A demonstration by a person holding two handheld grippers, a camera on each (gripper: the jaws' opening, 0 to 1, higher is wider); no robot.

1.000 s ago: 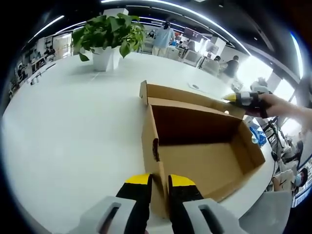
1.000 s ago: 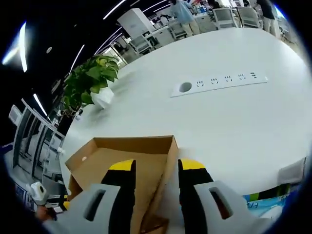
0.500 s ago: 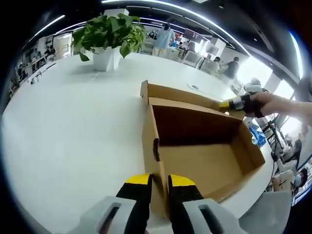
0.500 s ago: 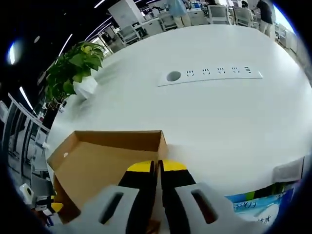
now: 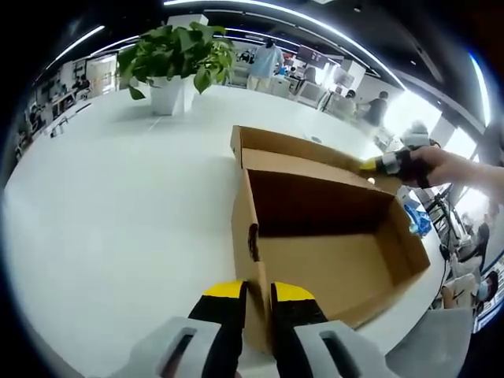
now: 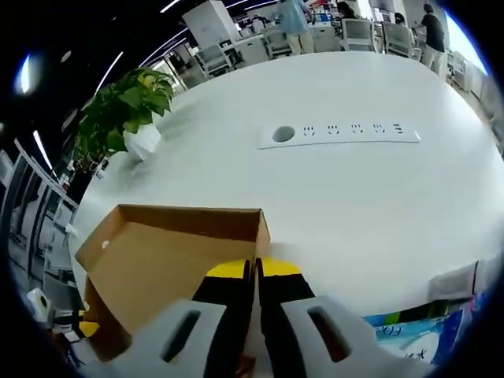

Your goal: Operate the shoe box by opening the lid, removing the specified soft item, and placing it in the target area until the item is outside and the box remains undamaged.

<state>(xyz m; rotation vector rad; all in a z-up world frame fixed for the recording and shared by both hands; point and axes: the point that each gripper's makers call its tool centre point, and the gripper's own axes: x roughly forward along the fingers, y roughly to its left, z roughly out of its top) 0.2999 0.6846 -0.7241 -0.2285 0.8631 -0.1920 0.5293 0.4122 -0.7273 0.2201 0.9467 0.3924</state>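
Where offices recede, white table (image 6: 370,197) under shoe box (image 5: 331,252)

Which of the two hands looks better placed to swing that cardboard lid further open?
The right, probably. The right gripper is already shut on the lid at its side rim, so it could swing it back. The left gripper is clamped on the near wall of the box, steadying it.

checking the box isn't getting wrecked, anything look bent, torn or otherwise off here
No tear or crush shows. The shoe box stands open with straight walls; the left tool pinches its near wall and the right tool pinches the lid. One oddity: the inside that shows looks bare, with no soft item visible.
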